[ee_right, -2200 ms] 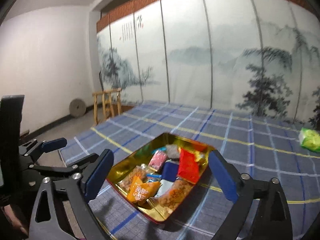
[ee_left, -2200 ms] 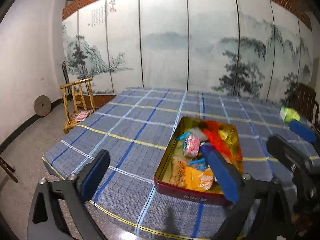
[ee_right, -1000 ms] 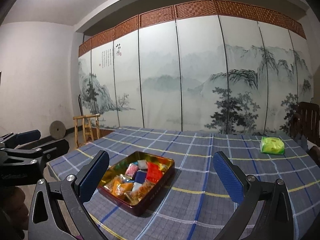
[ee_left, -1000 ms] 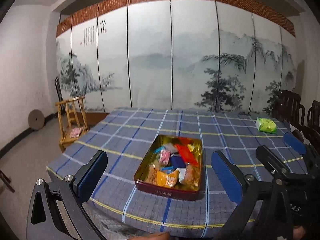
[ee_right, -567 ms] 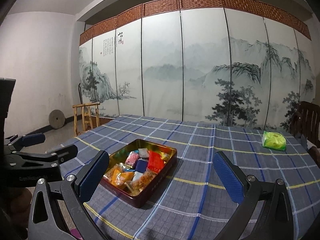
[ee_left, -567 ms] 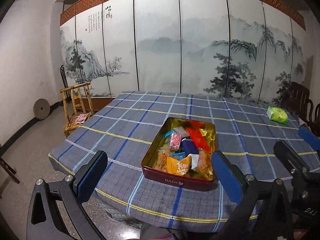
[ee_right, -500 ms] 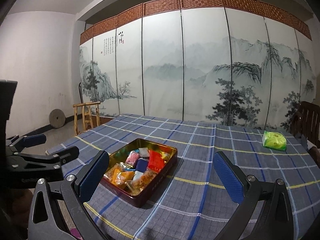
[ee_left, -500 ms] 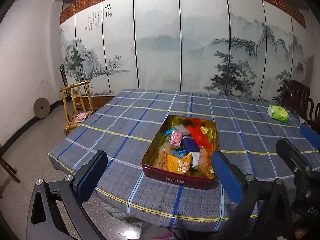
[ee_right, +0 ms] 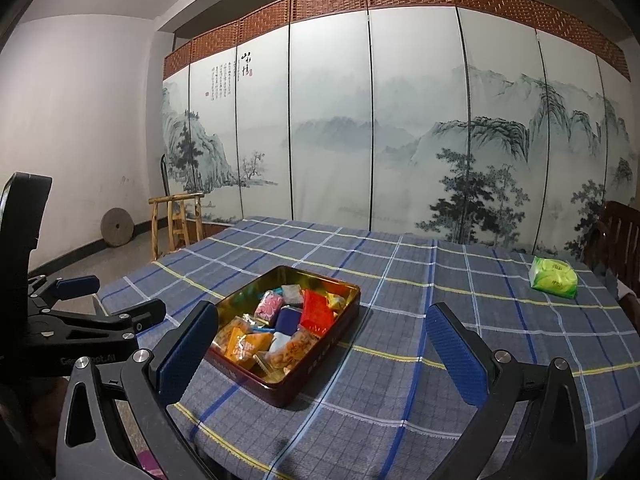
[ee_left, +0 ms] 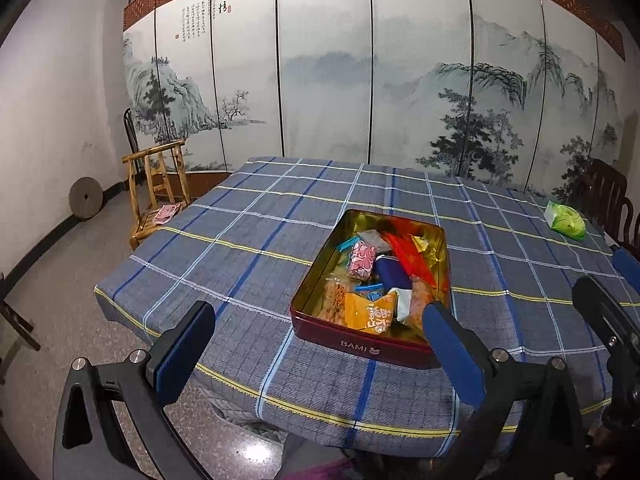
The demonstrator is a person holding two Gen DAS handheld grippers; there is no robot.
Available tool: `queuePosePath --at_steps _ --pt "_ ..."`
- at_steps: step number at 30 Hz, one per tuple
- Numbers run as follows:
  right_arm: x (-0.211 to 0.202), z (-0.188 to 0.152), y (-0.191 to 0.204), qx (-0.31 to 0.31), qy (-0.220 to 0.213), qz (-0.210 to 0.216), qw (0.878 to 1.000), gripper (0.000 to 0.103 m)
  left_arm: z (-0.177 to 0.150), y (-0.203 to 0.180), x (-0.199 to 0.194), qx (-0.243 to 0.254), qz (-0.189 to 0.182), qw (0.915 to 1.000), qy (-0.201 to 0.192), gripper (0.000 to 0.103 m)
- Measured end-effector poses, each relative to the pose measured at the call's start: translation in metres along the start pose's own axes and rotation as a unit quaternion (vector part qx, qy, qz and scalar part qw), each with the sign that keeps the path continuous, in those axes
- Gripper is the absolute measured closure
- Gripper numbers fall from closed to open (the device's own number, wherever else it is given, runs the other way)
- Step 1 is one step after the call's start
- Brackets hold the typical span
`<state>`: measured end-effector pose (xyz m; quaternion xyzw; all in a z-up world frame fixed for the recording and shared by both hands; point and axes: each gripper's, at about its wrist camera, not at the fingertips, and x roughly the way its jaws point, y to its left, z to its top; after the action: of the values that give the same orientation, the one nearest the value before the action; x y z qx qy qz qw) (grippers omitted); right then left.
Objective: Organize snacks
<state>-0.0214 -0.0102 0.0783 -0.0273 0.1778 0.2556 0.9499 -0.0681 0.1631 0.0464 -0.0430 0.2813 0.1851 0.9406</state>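
Note:
A dark red tin with a gold inside, marked BAMI, sits on the blue plaid tablecloth near the front edge. It holds several snack packets: pink, blue, red, orange. The tin also shows in the right wrist view. A green packet lies alone at the far right of the table, also in the right wrist view. My left gripper is open and empty, just short of the tin's front wall. My right gripper is open and empty, near the tin's right front corner.
A wooden chair with a pink item on its seat stands left of the table. A round stone disc leans on the left wall. Dark wooden chairs stand at the right. A painted folding screen lines the back.
Both grippers drew back from the tin and rose, then the left came forward and lower again. The tin and the green packet have not moved. Both grippers stay open.

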Motion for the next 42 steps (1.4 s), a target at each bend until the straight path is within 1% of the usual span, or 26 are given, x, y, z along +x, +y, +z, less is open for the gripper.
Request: queuePosePath --at_steps 8,18,42 --pt "0.001 -0.001 0.002 -0.002 0.001 0.0 1.0 0.0 0.0 0.001 0.001 0.001 0.002 1.0 0.0 0.0" --pt "0.005 -0.01 0.003 -0.003 0.006 0.003 1.0 0.0 -0.006 0.004 0.006 0.002 0.005 1.0 0.004 0.0" --pt "0.005 -0.008 0.003 -0.003 0.008 0.004 1.0 0.0 -0.008 0.005 0.008 0.003 0.006 1.0 0.004 0.0"
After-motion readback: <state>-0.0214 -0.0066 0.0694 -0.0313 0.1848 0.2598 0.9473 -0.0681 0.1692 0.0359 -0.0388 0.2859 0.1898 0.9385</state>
